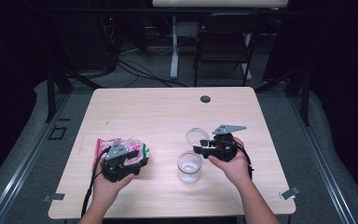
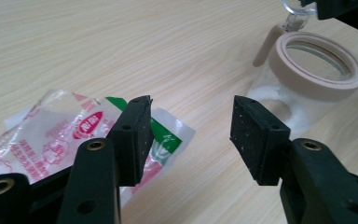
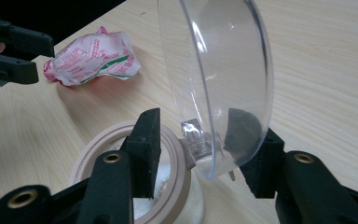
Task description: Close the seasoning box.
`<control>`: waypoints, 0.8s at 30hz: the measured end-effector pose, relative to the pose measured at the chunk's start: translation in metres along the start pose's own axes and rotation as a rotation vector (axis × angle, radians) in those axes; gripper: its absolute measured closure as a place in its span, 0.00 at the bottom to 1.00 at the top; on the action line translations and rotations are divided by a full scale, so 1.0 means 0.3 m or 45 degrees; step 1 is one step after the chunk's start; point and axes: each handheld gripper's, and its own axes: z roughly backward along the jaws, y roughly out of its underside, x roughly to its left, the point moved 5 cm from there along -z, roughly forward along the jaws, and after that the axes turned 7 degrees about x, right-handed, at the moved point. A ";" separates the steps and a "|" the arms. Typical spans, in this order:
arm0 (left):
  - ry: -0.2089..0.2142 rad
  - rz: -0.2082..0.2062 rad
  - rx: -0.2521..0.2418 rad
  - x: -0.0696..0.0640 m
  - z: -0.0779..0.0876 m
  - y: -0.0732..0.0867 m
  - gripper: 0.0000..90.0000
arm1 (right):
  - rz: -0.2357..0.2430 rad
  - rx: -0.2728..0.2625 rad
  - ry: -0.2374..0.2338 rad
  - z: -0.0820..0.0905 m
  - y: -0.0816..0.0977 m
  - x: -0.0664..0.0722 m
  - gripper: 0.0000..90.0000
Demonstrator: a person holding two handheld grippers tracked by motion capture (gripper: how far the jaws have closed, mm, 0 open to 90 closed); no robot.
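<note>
1. Right gripper (image 1: 204, 148): jaws parted, standing either side of the clear lid (image 3: 216, 79) of the jar (image 1: 189, 166). Lid flipped up, still joined to the jar rim by its hinge (image 3: 193, 135). One pad sits behind the lid's clear wall, the other over the jar mouth; pads don't look pressed on it, so lid reads as propped, not gripped.

2. Left gripper (image 1: 133, 156): jaws apart, nothing between the pads. Hovers over the near edge of the snack packet (image 2: 51, 135), aimed across the table (image 1: 168, 112) toward the jar.

3. Jar: clear body w/ tan rim band (image 2: 317, 65), upright, front-centre of table, just beside right gripper. White powdery contents at the bottom. Mouth open.

4. Snack packet: crinkled plastic, red/white/green print, lying flat, front-left of table, well apart from jar.

5. Table: pale wood, dark round grommet (image 1: 205, 99) at far edge. Folding chair (image 1: 223, 42) beyond, in dim background.

Step in hand, as judged: jar opened, packet to be picked up next.
Handling notes: keep lid held back w/ right gripper so the mouth stays clear. Lower left gripper onto a raised fold of the packet, not the flat film. Close gently, since the film slips and crushes. Lift clear of the table before moving over to the jar.
</note>
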 end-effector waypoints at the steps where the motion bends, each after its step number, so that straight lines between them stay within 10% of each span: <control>1: -0.011 0.001 -0.001 0.006 0.000 0.000 0.53 | 0.007 -0.001 0.007 0.005 0.001 0.000 0.58; 24: -0.099 -0.075 0.115 0.015 -0.086 0.030 0.44 | -0.015 -0.058 0.038 0.060 0.013 -0.001 0.55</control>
